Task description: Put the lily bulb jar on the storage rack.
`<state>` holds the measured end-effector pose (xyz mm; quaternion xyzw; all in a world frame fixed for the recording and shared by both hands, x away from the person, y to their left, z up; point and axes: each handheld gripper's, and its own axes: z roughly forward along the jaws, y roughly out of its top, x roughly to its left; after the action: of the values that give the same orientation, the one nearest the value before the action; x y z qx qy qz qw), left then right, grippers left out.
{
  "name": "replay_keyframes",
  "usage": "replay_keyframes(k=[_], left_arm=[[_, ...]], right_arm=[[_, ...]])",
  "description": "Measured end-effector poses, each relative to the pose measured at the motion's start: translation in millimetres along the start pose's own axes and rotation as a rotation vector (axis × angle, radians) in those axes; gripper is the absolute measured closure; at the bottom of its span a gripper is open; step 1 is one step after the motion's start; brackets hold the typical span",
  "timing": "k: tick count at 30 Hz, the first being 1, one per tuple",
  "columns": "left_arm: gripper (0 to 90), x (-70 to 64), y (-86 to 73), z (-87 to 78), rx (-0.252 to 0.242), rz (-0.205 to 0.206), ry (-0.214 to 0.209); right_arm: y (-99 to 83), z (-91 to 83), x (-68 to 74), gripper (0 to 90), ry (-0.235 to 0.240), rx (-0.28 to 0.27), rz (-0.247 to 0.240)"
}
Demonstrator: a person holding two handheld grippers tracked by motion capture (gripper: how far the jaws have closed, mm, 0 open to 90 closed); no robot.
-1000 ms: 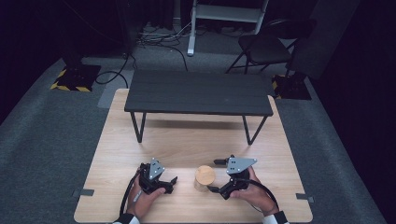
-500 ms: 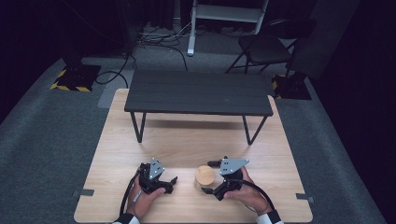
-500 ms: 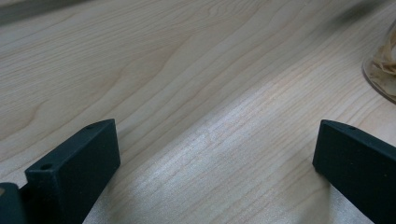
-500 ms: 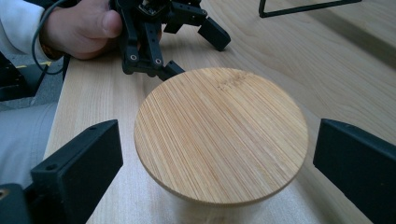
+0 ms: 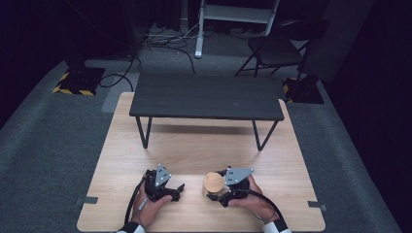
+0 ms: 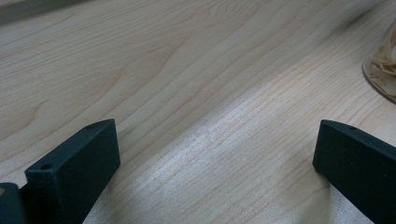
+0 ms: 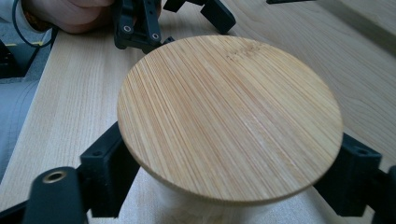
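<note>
Right tool (image 5: 217, 193) is closed around a bamboo-lidded jar (image 5: 212, 183) at the near desk (image 5: 204, 145) edge; left tool (image 5: 176, 191) is held wide, empty.

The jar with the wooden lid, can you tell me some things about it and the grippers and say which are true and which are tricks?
1. The jar has its round wooden lid on. True.
2. The right gripper has its jaws on either side of the jar, under the lid. True.
3. The left gripper is squeezing the jar. False: its jaws stand wide apart over bare wooden table, with the jar off to one side.
4. The jar stands on the black bench. False: it stands on the wooden table, near the person's edge; the bench is farther back.
5. A folding chair stands beyond the table. True.
</note>
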<state>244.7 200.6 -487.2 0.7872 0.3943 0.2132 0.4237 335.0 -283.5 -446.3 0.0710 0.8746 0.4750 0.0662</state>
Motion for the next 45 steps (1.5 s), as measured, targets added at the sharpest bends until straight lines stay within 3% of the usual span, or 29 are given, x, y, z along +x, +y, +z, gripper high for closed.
replay_keyframes(k=[17,24,29,33,38,45], left_arm=[[0.5,0.1,0.1,0.0,0.0,0.0,0.0],[0.6,0.0,0.1,0.0,0.001,0.001,0.001],[0.6,-0.2,0.1,0.1,0.0,0.0,0.001],[0.6,-0.3,0.1,0.1,0.0,0.0,0.002],[0.6,-0.3,0.2,0.1,0.0,0.0,0.002],[0.6,-0.4,0.2,0.2,0.0,-0.001,0.002]], right_arm=[[-0.8,-2.4,0.3,24.8,0.003,-0.004,0.004],[-0.2,-11.7,2.1,24.8,-0.014,-0.029,0.035],[7.3,-28.4,0.5,24.8,-0.034,-0.037,0.064],[19.1,-43.0,-1.9,24.8,-0.059,-0.027,0.062],[40.4,-72.6,-10.5,24.8,-0.097,-0.048,0.067],[65.7,-95.7,-19.1,24.8,-0.145,-0.046,0.073]])
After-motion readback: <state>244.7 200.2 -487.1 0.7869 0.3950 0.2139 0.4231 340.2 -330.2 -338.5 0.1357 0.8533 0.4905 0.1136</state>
